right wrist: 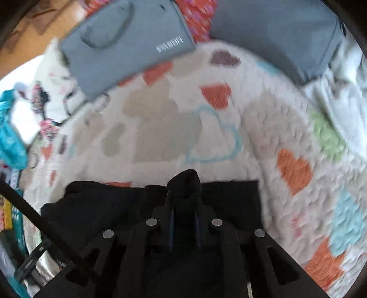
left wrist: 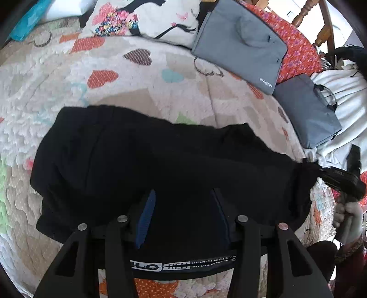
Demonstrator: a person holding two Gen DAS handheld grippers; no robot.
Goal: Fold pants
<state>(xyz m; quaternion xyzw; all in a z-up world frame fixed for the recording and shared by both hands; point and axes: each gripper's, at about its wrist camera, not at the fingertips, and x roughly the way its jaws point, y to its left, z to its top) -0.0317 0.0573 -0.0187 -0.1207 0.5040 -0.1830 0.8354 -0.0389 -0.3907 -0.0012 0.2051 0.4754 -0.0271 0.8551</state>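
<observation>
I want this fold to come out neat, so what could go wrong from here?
1. The right tongs pinch only a small bunched tuft of the black pants; it may slip free.
2. The left tongs stand apart over the cloth, so that side could drag and wrinkle.
3. The grey bags lie close and may get bumped.

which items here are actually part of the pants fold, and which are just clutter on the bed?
In the job:
- black pants
- left gripper, jaws apart over the pants
- right gripper, pinching a bunch of the pants' fabric

Just lying about:
- two grey bags
- printed pillow
- teal item
- heart-print quilt, only the work surface
</observation>
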